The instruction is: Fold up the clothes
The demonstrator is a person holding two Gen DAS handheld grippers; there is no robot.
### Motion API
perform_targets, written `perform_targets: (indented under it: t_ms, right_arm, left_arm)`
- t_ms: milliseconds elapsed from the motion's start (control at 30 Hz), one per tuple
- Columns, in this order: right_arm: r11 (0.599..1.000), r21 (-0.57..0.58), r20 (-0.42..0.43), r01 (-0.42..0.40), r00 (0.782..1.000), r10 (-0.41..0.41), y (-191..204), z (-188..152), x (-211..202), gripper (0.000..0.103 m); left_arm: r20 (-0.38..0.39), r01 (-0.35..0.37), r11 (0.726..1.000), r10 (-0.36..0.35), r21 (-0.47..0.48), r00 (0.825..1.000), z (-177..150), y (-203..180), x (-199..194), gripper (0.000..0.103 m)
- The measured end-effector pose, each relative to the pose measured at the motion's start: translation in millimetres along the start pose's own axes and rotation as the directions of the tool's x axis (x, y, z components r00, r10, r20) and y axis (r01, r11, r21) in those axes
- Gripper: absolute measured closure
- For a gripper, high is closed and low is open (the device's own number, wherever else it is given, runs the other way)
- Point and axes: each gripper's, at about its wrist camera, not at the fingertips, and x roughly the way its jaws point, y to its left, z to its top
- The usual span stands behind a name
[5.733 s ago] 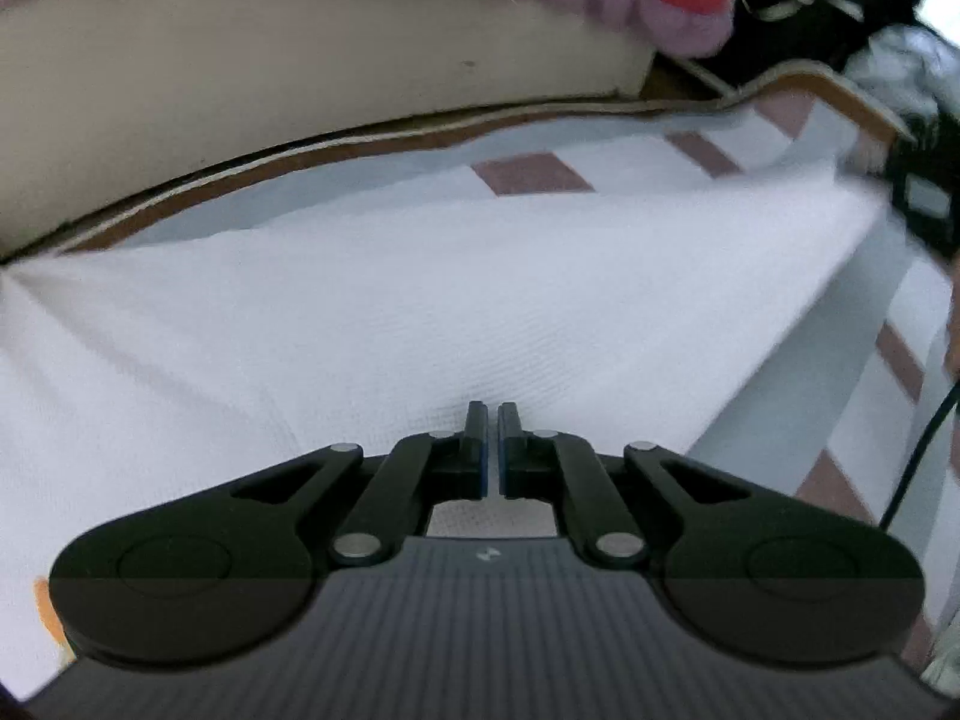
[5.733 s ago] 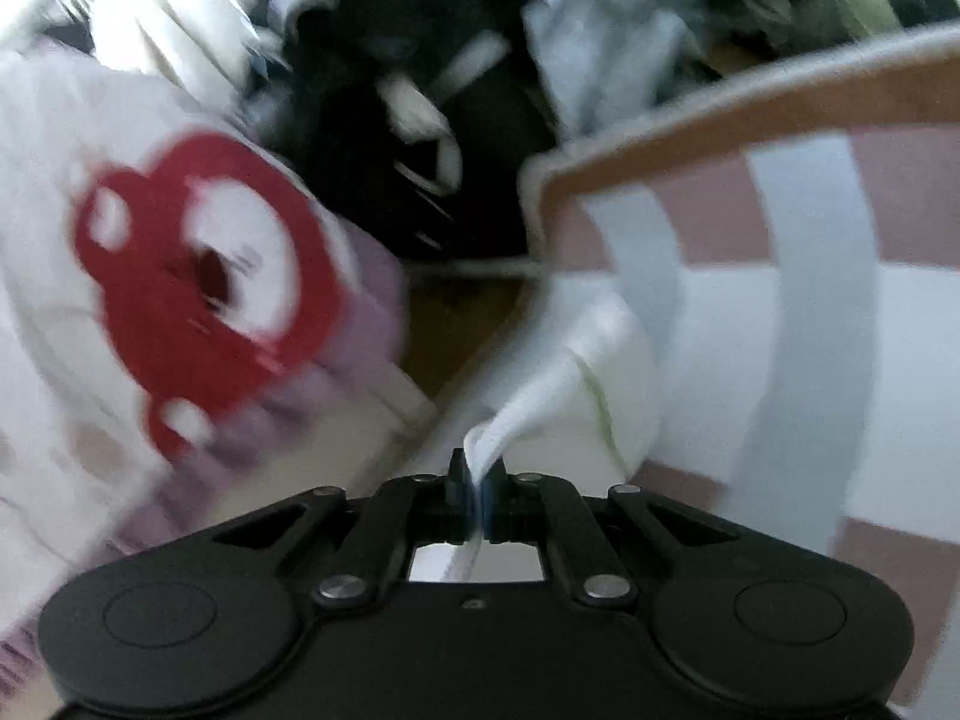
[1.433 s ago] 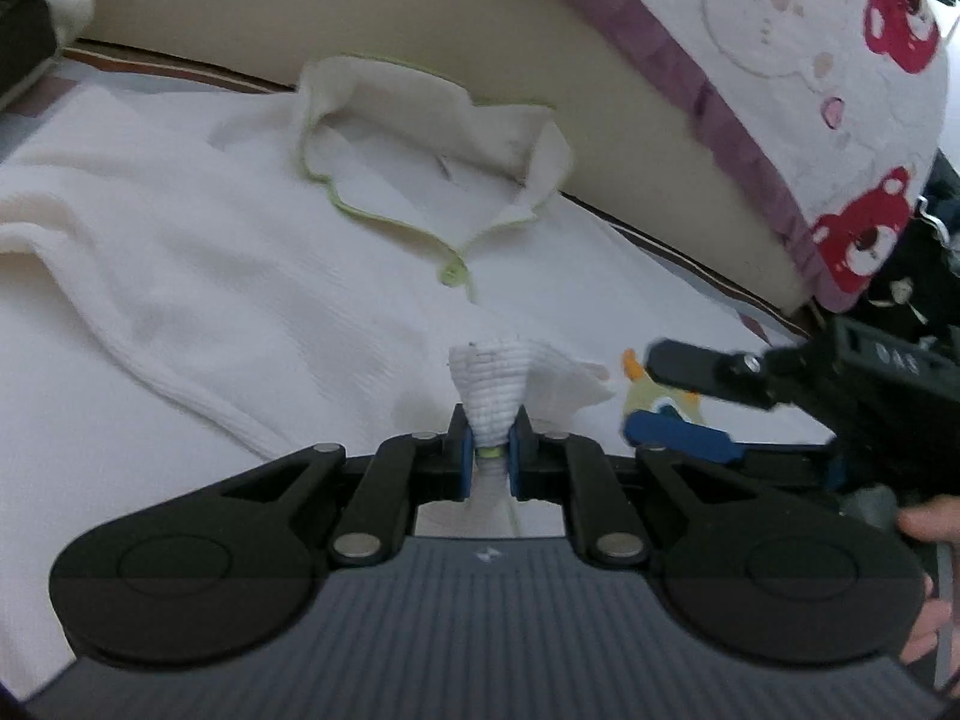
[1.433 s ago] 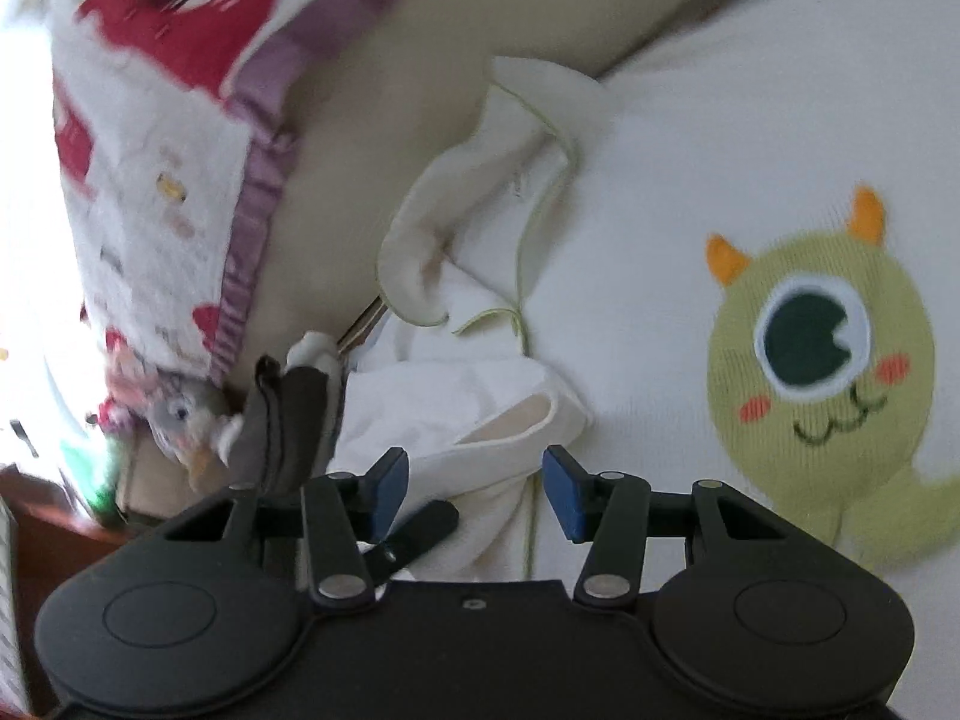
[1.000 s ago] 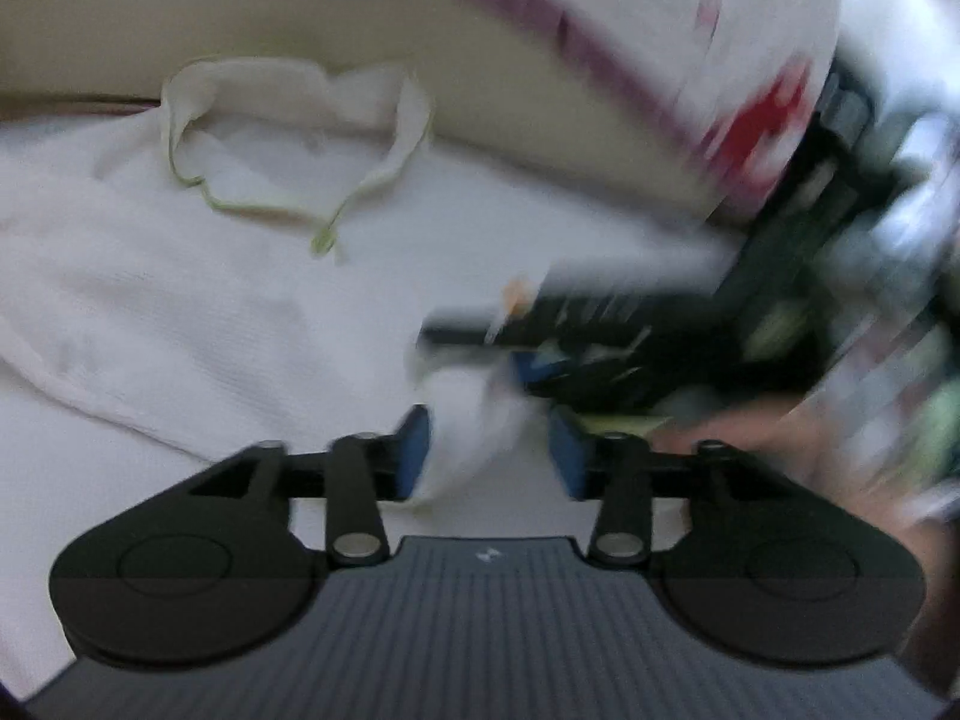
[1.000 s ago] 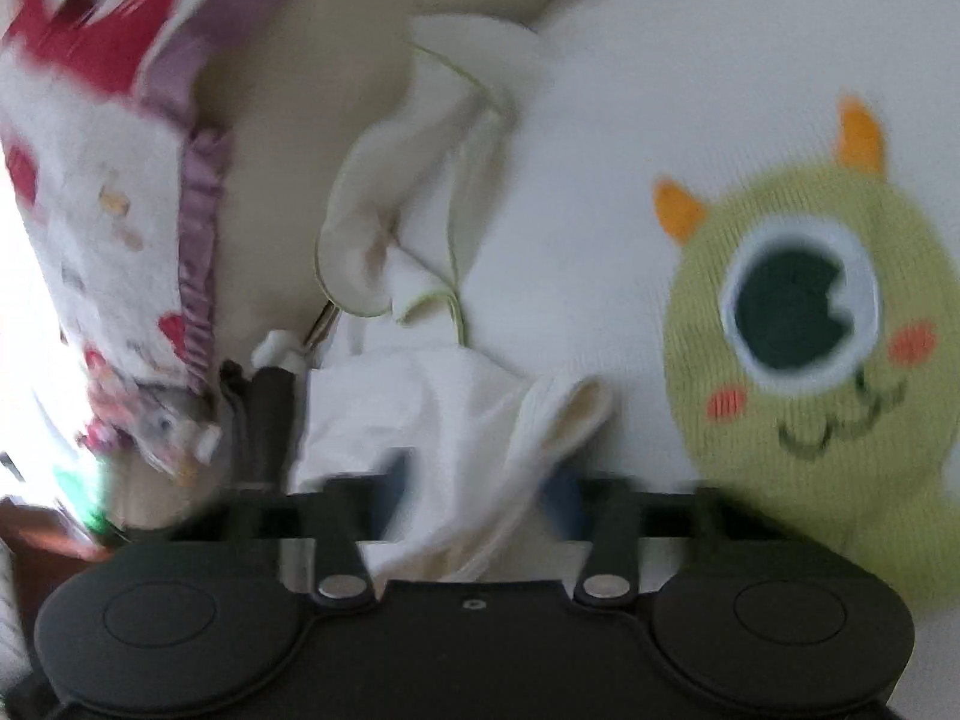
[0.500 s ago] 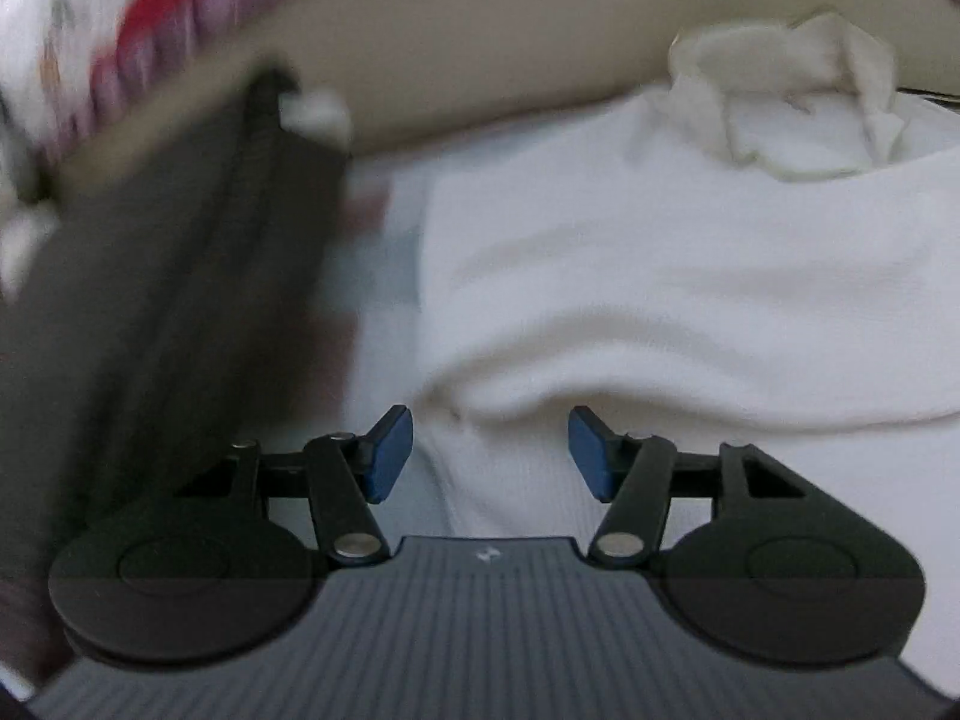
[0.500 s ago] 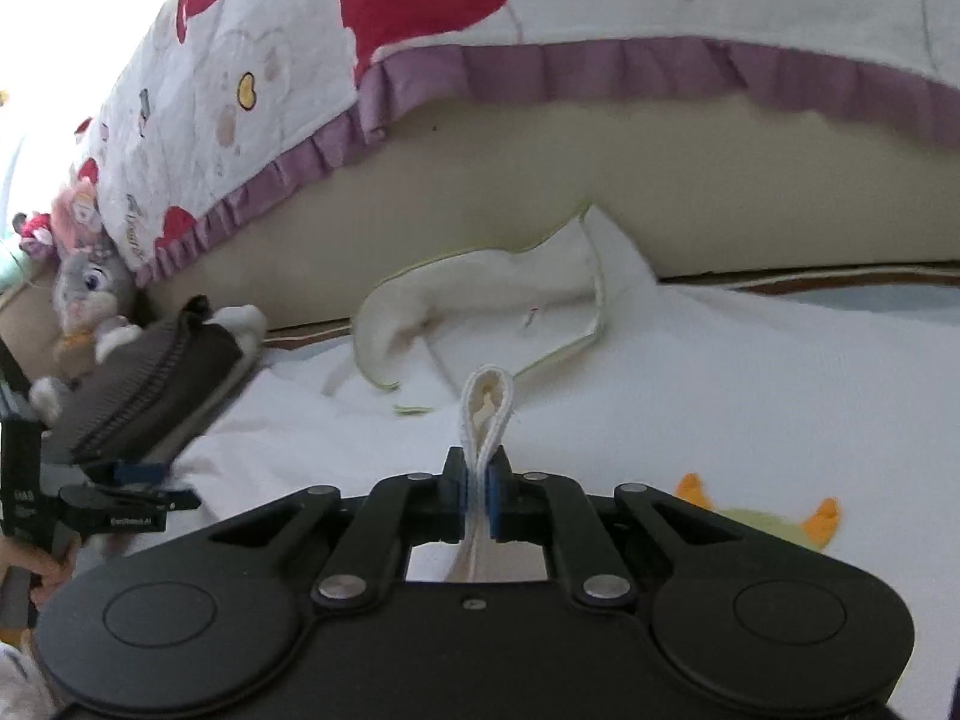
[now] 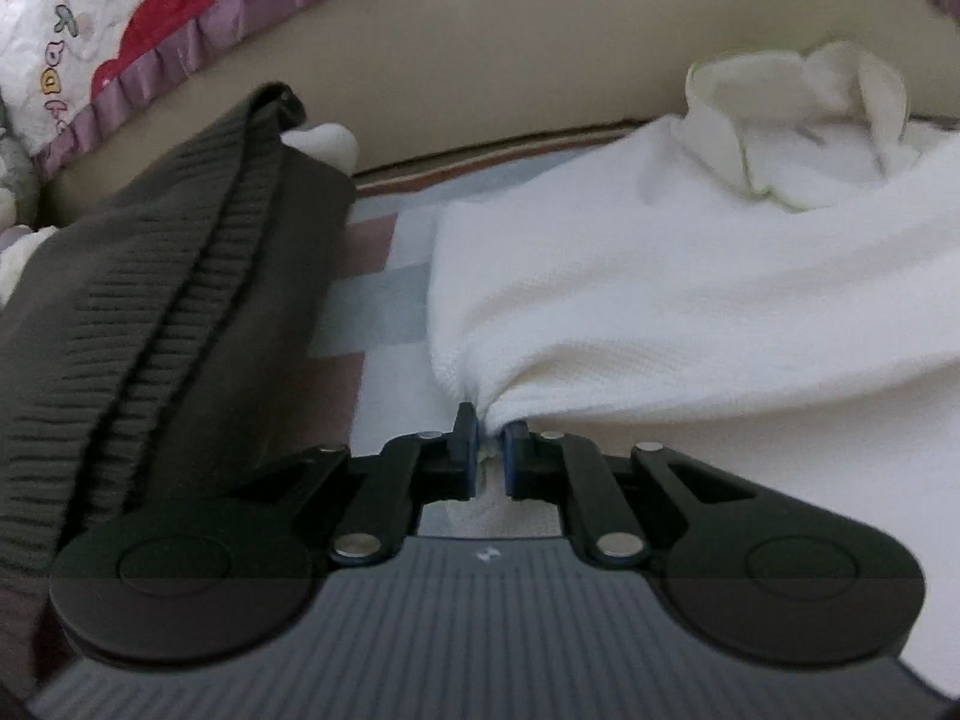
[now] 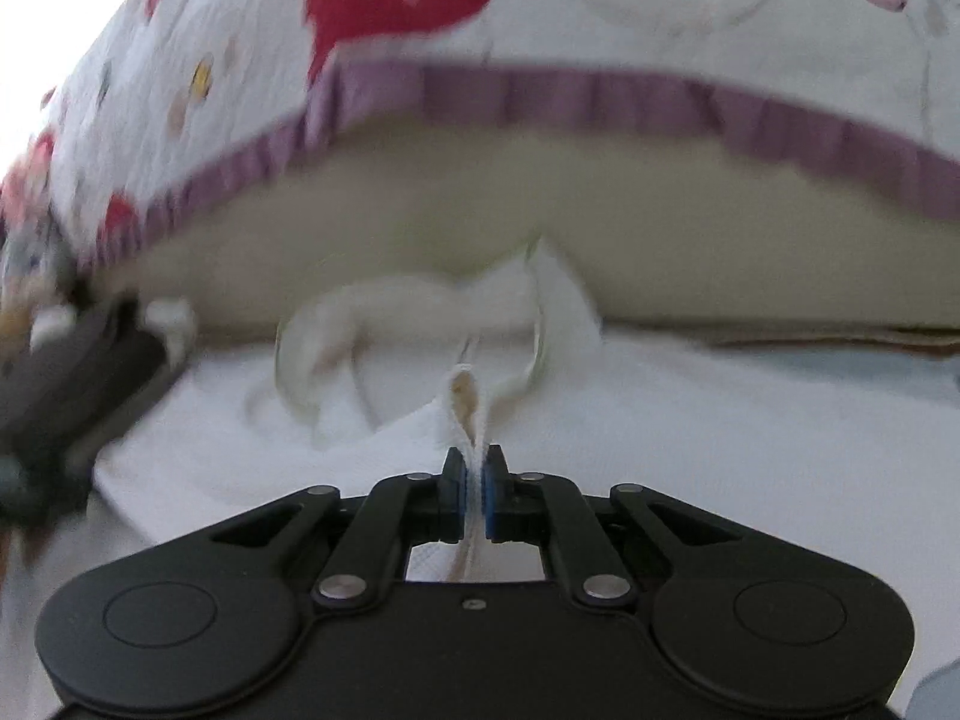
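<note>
Nearest, the left claw (image 9: 491, 441) is closing, its blue pads already pinching a bunched edge of the white shirt (image 9: 690, 300) so that the cloth draws into a peak right at the tips. From there the shirt spreads away to the right over the checked bed sheet (image 9: 372, 300), whose pale blue and dusty pink squares show in the strip on the claw's left. On the other side of that strip lies a dark ribbed garment (image 9: 162, 300), folded and apart from the shirt. Farther back the shirt's collar (image 9: 792, 132), cream with a thin green edging, stands crumpled against the beige side of a mattress (image 9: 510, 72), and above that hangs a quilt (image 9: 120, 30) with a purple frill and red prints. Seen from the right wrist, the right claw (image 10: 474, 480) is clamped tight on a doubled fold of the same shirt, a small loop of white fabric rising just past its pads. Beyond that loop the collar lies open on the shirt body, the dark garment sits blurred at the far left, and the mattress and frilled quilt fill the background.
</note>
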Motion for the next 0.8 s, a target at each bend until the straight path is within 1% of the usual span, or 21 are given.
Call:
perform_targets:
  t_ms: [67,133,200,300,367,400,467,500,567,600,633,667,700,733,767,800]
  right_arm:
    - [1.0,-0.008,0.058,-0.024,0.998,0.024,-1,20,-8,0.097]
    - [0.995,-0.082,0.071,0.051,0.996,-0.046,-1,28,-3,0.097]
    - [0.986,-0.118,0.051,0.115,0.993,-0.11,-7,24,10,0.097]
    - [0.991,-0.062,-0.023,0.116,0.993,-0.118,-29,12,27,0.097]
    - [0.988,-0.058,-0.067,0.143,0.987,-0.147,-37,4,35,0.096]
    - [0.986,-0.057,-0.088,0.157,0.983,-0.161,-41,0,40,0.096]
    - [0.982,-0.056,-0.136,0.18,0.973,-0.186,-47,-5,47,0.096]
    - [0.976,-0.066,-0.14,0.208,0.966,-0.216,-48,-8,49,0.094]
    - [0.96,-0.082,-0.146,0.268,0.949,-0.278,-51,-14,52,0.09]
    - [0.95,-0.087,-0.149,0.3,0.939,-0.31,-53,-16,52,0.085]
    - [0.947,-0.068,-0.149,0.313,0.936,-0.32,-56,-16,51,0.078]
    - [0.944,-0.053,-0.141,0.325,0.933,-0.33,-57,-14,48,0.079]
    - [0.941,-0.039,-0.134,0.337,0.931,-0.339,-59,-11,45,0.079]
    - [0.93,-0.048,-0.118,0.365,0.922,-0.368,-59,-10,41,0.079]
    - [0.918,-0.056,-0.102,0.393,0.912,-0.397,-60,-8,38,0.075]
    - [0.911,-0.041,-0.085,0.411,0.907,-0.413,-62,-5,33,0.074]
  left_arm:
    - [0.011,0.012,1.0,-0.012,-0.007,1.0,2,0,-7,0.095]
    - [0.006,0.024,1.0,-0.024,0.004,1.0,2,-4,-11,0.091]
    - [-0.019,0.064,0.998,-0.064,0.015,0.998,2,-9,-7,0.09]
    - [-0.051,0.1,0.994,-0.098,0.045,0.994,1,-17,-5,0.09]
    - [-0.052,0.104,0.992,-0.101,0.068,0.994,0,-21,-8,0.089]
    - [-0.053,0.114,0.991,-0.111,0.066,0.992,1,-21,-8,0.089]
    - [-0.046,0.143,0.989,-0.142,0.03,0.989,2,-16,-10,0.086]
    - [-0.034,0.168,0.986,-0.168,0.002,0.985,3,-12,-12,0.085]
    - [0.028,0.227,0.972,-0.225,-0.055,0.974,5,-3,-21,0.085]
    - [0.072,0.255,0.964,-0.249,-0.078,0.966,6,1,-29,0.083]
    - [0.117,0.282,0.954,-0.27,-0.098,0.956,8,4,-37,0.076]
    - [0.159,0.301,0.947,-0.282,-0.114,0.946,10,4,-44,0.068]
    - [0.199,0.321,0.938,-0.293,-0.128,0.935,12,4,-51,0.055]
    - [0.222,0.343,0.93,-0.309,-0.135,0.925,17,0,-54,0.051]
    - [0.219,0.371,0.917,-0.335,-0.147,0.916,26,-4,-51,0.051]
    - [0.21,0.397,0.903,-0.362,-0.161,0.908,34,-9,-46,0.05]
